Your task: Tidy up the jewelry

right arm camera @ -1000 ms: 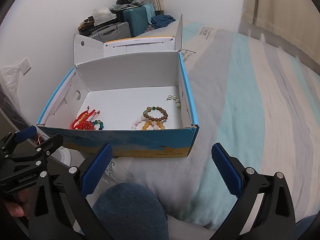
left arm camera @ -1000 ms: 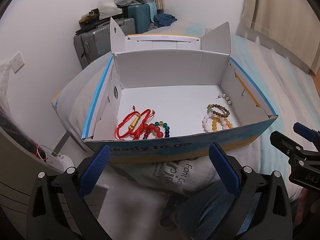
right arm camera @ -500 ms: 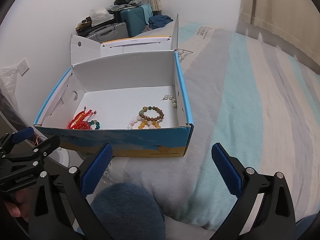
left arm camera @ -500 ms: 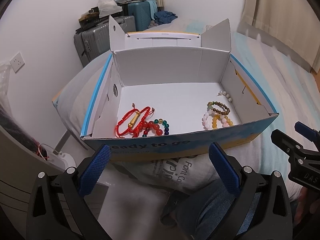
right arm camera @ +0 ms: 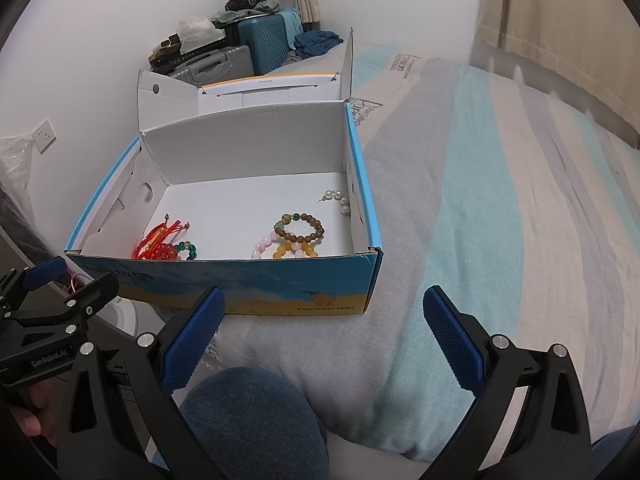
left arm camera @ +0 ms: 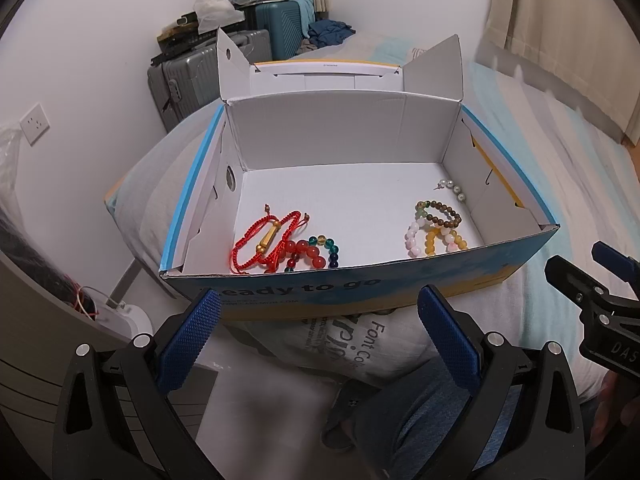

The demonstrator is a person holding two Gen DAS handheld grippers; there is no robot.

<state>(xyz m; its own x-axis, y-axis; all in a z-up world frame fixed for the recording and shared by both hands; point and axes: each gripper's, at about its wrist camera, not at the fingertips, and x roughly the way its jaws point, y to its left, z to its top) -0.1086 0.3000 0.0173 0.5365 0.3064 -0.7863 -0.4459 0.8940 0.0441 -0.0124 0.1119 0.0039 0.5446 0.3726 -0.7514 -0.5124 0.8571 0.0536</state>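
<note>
An open blue cardboard box [left arm camera: 360, 292] [right arm camera: 224, 284] sits on the bed. Inside on the left lie a red cord bracelet [left arm camera: 264, 240] [right arm camera: 158, 238] and a red and green bead bracelet [left arm camera: 312, 254] [right arm camera: 180, 250]. On the right lie a brown bead bracelet [left arm camera: 438, 214] [right arm camera: 300, 228], pink and yellow bead bracelets [left arm camera: 434, 240] [right arm camera: 286, 250] and a pearl piece [left arm camera: 452, 190] [right arm camera: 338, 200]. My left gripper [left arm camera: 320, 336] is open and empty in front of the box. My right gripper [right arm camera: 328, 340] is open and empty near the box's front right corner.
The box rests on a pillow [left arm camera: 360, 336] over a striped bedsheet [right arm camera: 500, 200]. Suitcases [left arm camera: 208, 68] with clutter stand against the wall behind. A denim-clad knee [right arm camera: 256, 420] is below the right gripper. A white device [left arm camera: 132, 316] sits on the floor at left.
Both grippers have drawn back and risen slightly, so the box looks a little farther and more of its floor shows. The jewelry has not moved. Both grippers stay open.
</note>
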